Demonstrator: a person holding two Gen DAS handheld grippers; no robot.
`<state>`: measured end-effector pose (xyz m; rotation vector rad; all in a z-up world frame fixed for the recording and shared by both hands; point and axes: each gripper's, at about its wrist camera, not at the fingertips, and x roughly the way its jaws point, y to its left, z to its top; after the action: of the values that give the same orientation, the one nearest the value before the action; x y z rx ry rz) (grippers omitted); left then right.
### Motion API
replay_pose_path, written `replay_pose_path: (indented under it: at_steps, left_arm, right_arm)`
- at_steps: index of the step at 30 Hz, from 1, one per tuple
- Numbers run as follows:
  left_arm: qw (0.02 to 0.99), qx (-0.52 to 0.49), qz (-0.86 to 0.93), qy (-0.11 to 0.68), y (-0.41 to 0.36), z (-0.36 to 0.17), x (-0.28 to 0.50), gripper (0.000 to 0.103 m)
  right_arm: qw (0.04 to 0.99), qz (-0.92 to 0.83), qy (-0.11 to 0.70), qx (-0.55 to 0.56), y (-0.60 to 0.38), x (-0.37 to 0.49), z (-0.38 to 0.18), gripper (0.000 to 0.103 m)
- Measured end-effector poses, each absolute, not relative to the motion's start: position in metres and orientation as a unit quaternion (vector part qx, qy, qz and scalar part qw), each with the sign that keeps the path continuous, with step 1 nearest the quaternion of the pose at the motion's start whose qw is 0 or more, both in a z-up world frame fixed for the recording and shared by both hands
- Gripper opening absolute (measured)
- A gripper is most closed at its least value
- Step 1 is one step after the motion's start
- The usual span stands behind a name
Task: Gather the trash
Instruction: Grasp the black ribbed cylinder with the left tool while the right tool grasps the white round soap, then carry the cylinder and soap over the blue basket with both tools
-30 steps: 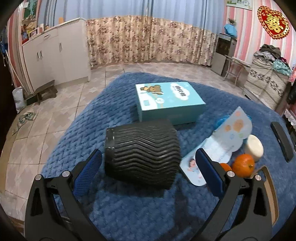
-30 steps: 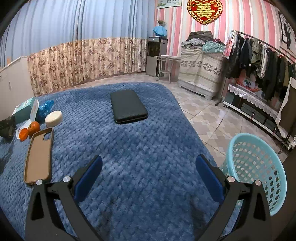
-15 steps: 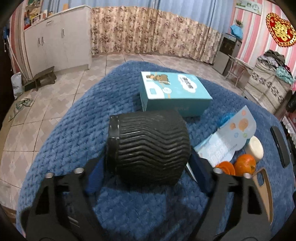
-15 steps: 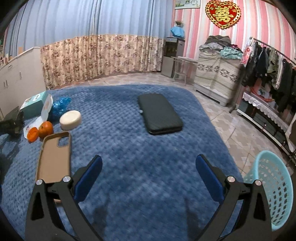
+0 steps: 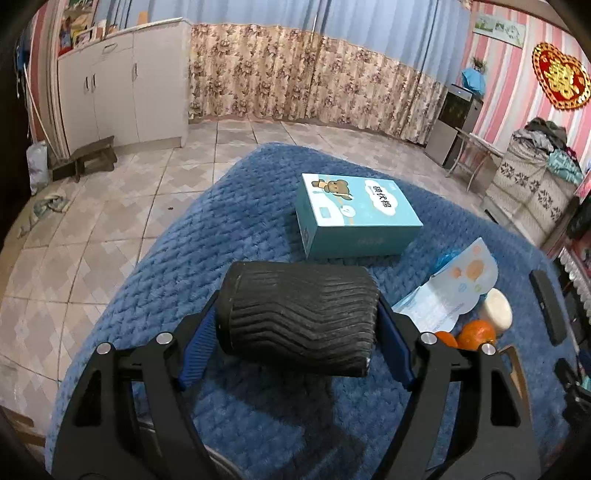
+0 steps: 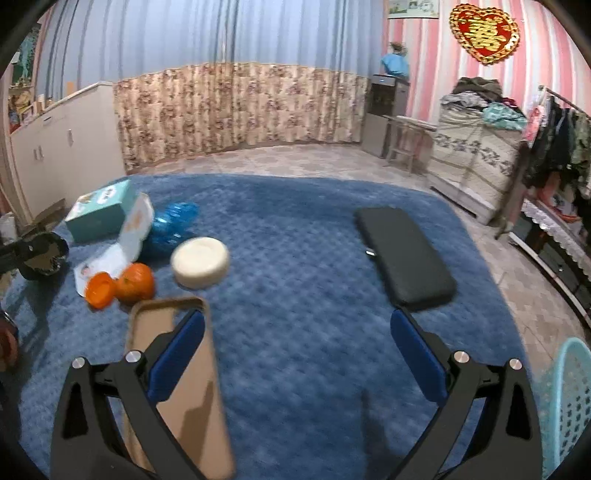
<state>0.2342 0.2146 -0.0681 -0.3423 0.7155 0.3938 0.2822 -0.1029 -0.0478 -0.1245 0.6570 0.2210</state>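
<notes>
Blue blanket [image 6: 295, 258] spread under everything. Teal box [image 5: 354, 218] behind. Black ridged cup [image 5: 299, 317] on its side, pinched end to end by just-closed left gripper [image 5: 295, 339]. Right gripper [image 6: 295, 350] spread wide, empty, over blanket beside brown phone case [image 6: 177, 387]. Orange [image 6: 136, 280] nearby.

1. I'm in a lived-in home, a bedroom by the look of it: a blue quilted blanket [image 6: 295, 258] spreads under me.
2. Floral curtains [image 5: 295, 77] line the wall above a tiled floor [image 5: 92, 229].
3. A clothes rack [image 6: 565, 147] hangs full at one side.
4. White cupboards [image 5: 122, 92] stand opposite.
5. A red heart decoration [image 6: 484, 31] hangs on striped pink wallpaper.
</notes>
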Motion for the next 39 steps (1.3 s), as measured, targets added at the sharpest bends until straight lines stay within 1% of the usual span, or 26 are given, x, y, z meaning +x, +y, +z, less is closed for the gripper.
replay_pose_path:
  at_steps: [5,17,19,21,22,24,28,30,33,39]
  left_arm:
    - [0.909,-0.161,0.172,0.343,0.215,-0.061,0.232,0.075]
    - [0.919,-0.161,0.150,0.326,0.216,-0.045,0.235,0.075]
    - [0.919,-0.162,0.147,0.329,0.216,-0.046,0.237,0.075]
    - [0.918,-0.164,0.146,0.330,0.214,-0.048,0.238,0.075]
    - [0.918,-0.165,0.146,0.330,0.215,-0.048,0.238,0.075]
    - [0.917,-0.169,0.145,0.332,0.215,-0.048,0.238,0.075]
    - [0.917,-0.160,0.145,0.335,0.208,-0.047,0.241,0.075]
    - [0.917,-0.155,0.145,0.337,0.204,-0.046,0.243,0.075]
    - [0.921,-0.140,0.140,0.336,0.192,-0.040,0.242,0.075]
    - [0.934,-0.117,0.117,0.317,0.156,-0.024,0.242,0.075]
  right_arm:
    - [0.935,0.136,0.321,-0.062,-0.073,0.297,-0.047,0.098]
    - [0.903,0.172,0.387,-0.070,-0.018,0.352,-0.072,0.097]
    - [0.896,0.177,0.399,-0.081,-0.007,0.360,-0.078,0.094]
    - [0.886,0.182,0.416,-0.098,0.003,0.365,-0.086,0.079]
    - [0.883,0.183,0.421,-0.097,0.004,0.367,-0.088,0.076]
    - [0.880,0.191,0.427,-0.081,-0.001,0.368,-0.089,0.061]
    - [0.886,0.195,0.416,-0.056,-0.013,0.363,-0.087,0.061]
    - [0.896,0.190,0.398,-0.049,-0.021,0.357,-0.081,0.061]
    - [0.912,0.178,0.369,-0.037,-0.038,0.347,-0.063,0.061]
    - [0.934,0.142,0.327,-0.012,-0.102,0.314,-0.024,0.061]
